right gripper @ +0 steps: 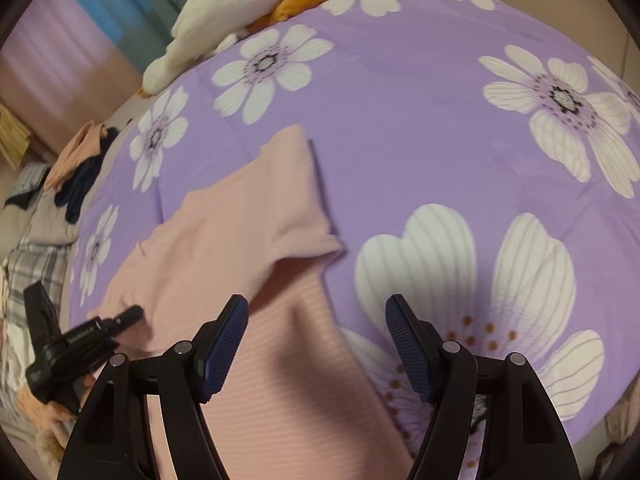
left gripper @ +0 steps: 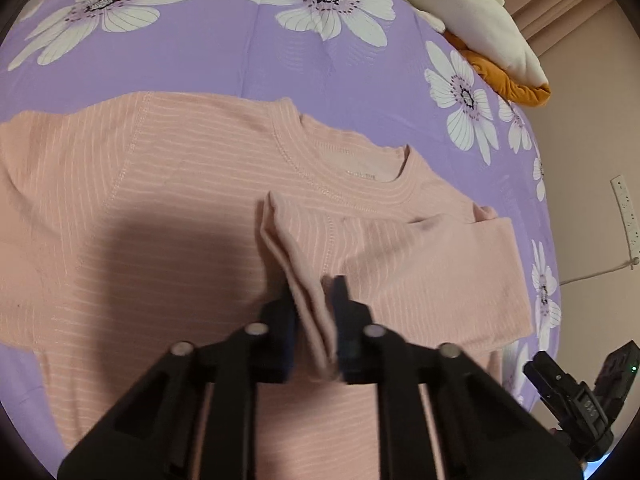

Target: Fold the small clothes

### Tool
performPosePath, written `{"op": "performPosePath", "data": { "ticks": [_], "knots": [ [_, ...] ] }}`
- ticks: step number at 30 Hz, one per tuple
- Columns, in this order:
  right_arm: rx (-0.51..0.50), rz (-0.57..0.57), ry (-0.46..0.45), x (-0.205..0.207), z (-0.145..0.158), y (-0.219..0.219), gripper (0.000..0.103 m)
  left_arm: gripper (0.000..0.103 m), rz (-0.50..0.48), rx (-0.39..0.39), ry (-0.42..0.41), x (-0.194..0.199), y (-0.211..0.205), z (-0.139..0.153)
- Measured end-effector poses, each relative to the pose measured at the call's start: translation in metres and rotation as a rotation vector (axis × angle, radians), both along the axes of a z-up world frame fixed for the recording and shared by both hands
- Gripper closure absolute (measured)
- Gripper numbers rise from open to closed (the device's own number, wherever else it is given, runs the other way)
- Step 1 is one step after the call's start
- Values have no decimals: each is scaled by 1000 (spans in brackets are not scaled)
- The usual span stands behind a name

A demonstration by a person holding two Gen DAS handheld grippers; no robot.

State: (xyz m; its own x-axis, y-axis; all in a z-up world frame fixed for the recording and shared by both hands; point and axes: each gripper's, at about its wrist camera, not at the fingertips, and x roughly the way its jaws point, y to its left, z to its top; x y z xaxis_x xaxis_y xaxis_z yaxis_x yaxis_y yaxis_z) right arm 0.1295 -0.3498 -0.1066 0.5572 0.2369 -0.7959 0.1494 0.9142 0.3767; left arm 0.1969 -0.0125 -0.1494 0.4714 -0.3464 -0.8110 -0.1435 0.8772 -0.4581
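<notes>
Left gripper (left gripper: 314, 320) pinched sleeve cuff (left gripper: 304, 280) over pink shirt (left gripper: 140, 200); right gripper (right gripper: 316, 344) gaped wide, empty. Risk: cuff slipping, fold skewing.

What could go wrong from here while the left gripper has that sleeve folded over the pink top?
1. The left gripper pinches only the sleeve cuff; it may slip and unfold.
2. The right gripper hangs open, pinning nothing, so the pink top may drag across the purple bedspread.
</notes>
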Motion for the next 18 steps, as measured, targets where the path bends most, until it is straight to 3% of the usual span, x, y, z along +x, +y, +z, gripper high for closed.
{"op": "performPosePath", "data": {
  "ticks": [6,18],
  "knots": [
    [5,-17,7,2,-5,-5,32,98,87,41,-51,-6,6,18],
    [9,-9,20,10,-10,-2,32,98,140,61,-205,-13,32,81]
  ]
}}
